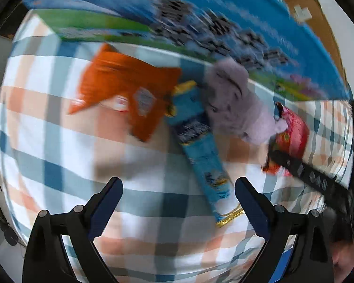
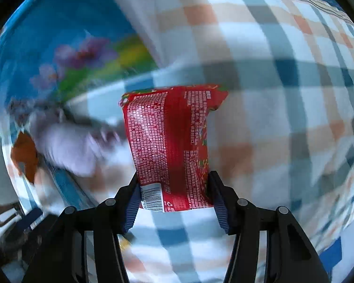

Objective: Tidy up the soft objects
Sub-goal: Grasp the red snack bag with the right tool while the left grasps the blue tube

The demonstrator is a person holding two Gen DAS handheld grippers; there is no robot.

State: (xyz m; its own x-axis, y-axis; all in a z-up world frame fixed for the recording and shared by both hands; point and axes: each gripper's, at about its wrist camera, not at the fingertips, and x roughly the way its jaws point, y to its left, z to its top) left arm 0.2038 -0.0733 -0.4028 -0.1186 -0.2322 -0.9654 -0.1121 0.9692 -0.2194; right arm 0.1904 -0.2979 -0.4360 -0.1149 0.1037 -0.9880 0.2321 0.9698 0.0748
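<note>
A checked cloth in blue, orange and white covers the surface. Behind it stands a blue printed box.

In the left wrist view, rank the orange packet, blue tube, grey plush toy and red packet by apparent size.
1. Orange packet
2. Grey plush toy and blue tube, too alike to separate
3. Red packet, partly hidden by the right hand-held gripper

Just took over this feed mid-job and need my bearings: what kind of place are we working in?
Probably a home table or bed set up for sorting. A blue, orange and white checked cloth covers the surface; a large blue printed box stands behind; snack packets and a grey plush toy lie scattered.
</note>
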